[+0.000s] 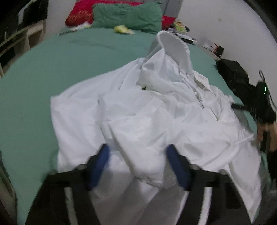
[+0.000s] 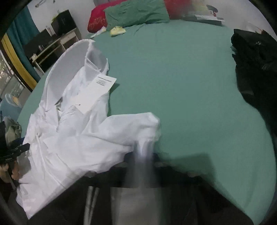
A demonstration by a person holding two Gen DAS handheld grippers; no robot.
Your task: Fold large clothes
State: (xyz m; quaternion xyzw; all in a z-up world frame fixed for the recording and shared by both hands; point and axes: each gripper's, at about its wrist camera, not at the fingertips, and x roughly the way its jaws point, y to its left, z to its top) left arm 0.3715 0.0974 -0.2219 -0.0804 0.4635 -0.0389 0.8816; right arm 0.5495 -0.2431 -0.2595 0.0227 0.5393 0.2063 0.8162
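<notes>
A large white hooded jacket [image 1: 152, 110] lies crumpled on the green bed sheet [image 1: 60, 69], hood toward the pillows, a paper tag [image 2: 97, 93] on its chest. My left gripper [image 1: 138, 154] is open just above the jacket's near hem, with a fold of cloth between the blue fingers [image 1: 99, 164] but not pinched. My right gripper [image 2: 143, 155] is shut on a bunched sleeve of the jacket [image 2: 131, 124] and holds it over the sheet [image 2: 181, 77]. Its fingers are hidden by blurred cloth.
Green pillow [image 1: 128, 15] and red pillow [image 1: 81, 12] lie at the head of the bed. A black garment [image 2: 256, 69] lies on the right side; it also shows in the left wrist view [image 1: 242, 81]. A small yellow item [image 2: 117, 30] sits near the pillows. Shelves [image 2: 52, 43] stand left of the bed.
</notes>
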